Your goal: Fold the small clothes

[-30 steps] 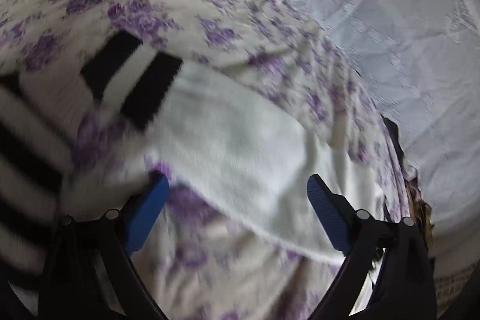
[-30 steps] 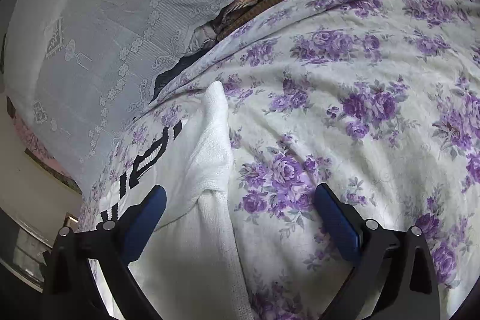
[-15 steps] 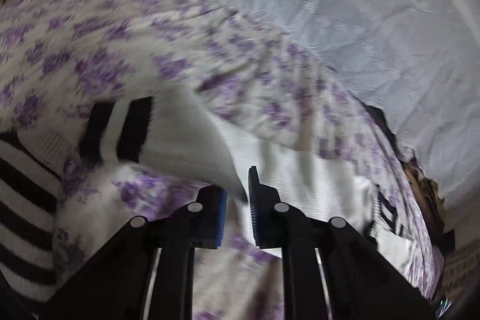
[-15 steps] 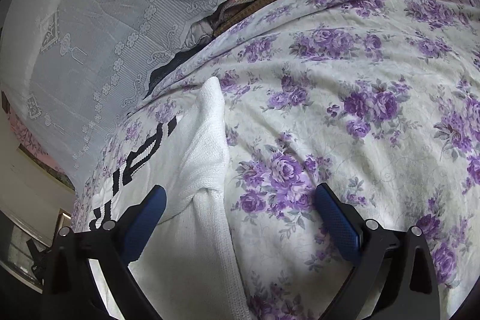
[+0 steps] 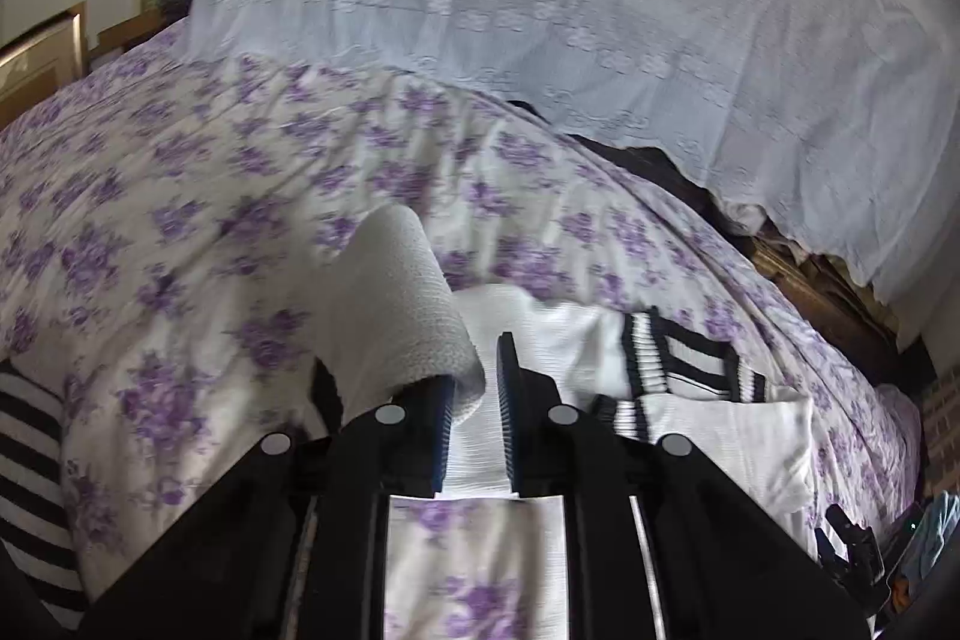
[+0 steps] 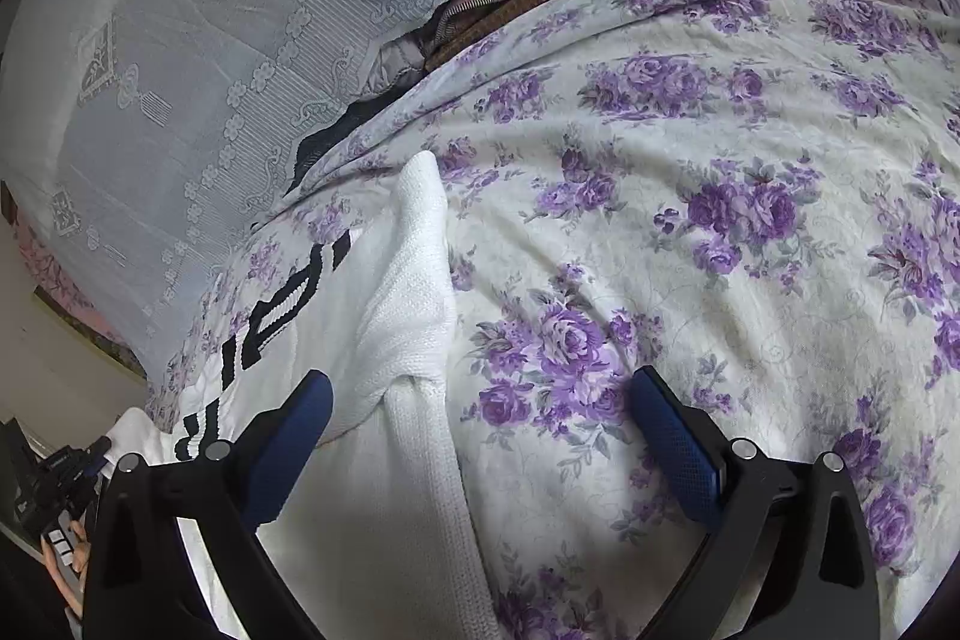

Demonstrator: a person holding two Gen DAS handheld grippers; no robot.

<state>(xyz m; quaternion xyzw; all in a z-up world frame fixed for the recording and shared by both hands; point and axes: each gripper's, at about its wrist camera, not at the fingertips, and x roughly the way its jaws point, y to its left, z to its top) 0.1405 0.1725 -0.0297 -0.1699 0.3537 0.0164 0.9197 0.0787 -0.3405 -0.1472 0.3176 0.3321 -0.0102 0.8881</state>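
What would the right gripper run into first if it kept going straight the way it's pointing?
Most likely the floral bedsheet. The right gripper is open and angled down at the bed, with the white knit sleeve lying just left of its centre line, so it might brush that; depth is unclear.

A bed covered by a white bedspread with purple roses [image 6: 690, 232] carries a white knit garment with black stripes [image 6: 360, 400] at its near left and a white lace cloth [image 5: 540, 10] along the far edge.
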